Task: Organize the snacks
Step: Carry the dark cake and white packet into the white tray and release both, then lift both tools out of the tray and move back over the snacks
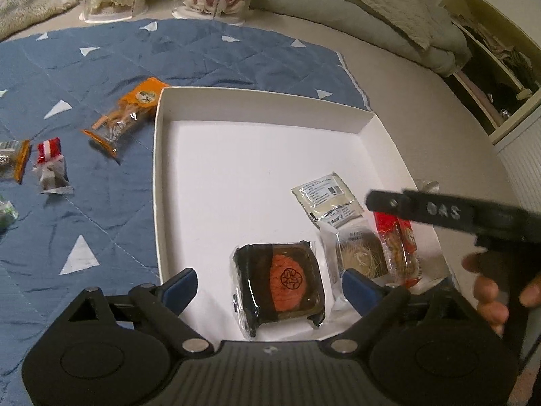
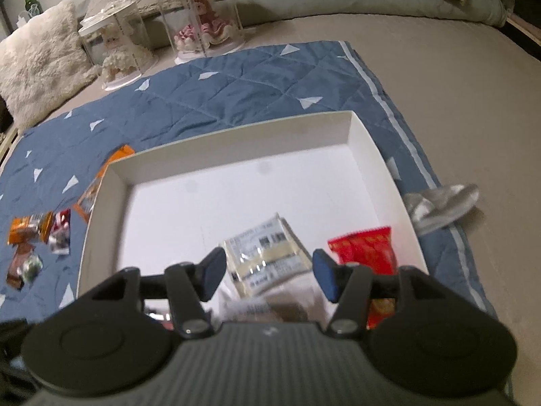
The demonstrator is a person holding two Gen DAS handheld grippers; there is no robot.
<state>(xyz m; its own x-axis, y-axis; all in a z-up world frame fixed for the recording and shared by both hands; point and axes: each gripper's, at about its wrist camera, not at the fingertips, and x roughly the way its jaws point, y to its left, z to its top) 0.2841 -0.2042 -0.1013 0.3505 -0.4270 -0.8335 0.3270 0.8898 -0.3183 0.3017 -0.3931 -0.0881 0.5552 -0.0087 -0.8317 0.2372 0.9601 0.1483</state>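
Four snacks in box: dark-wrapped cake with orange centre near the front wall; pale labelled packet, clear-wrapped round pastry and red packet grouped by the right wall, close together, some overlapping.
Box: white box, shallow, lid off, sits on the blue quilted mat; its far half is bare white floor.
Your left claw: left claw has its jaws spread wide, one on each side of the dark-wrapped cake; blue pads do not press on it, so it is released. The cake lies flat on the box floor.
Your right claw: right claw stands part open above the pale labelled packet; pads are clear of the packet, nothing is gripped. The red packet lies just to its right. View is motion-blurred.
Your hand: hand shows at the right edge of the left wrist view, around the black handle of the other tool.
Loose snacks: orange packet just left of the box; small red-and-white sweet and more wrappers farther left on the mat.
Surroundings: two clear doll cases beyond the mat; fluffy cushion at far left.
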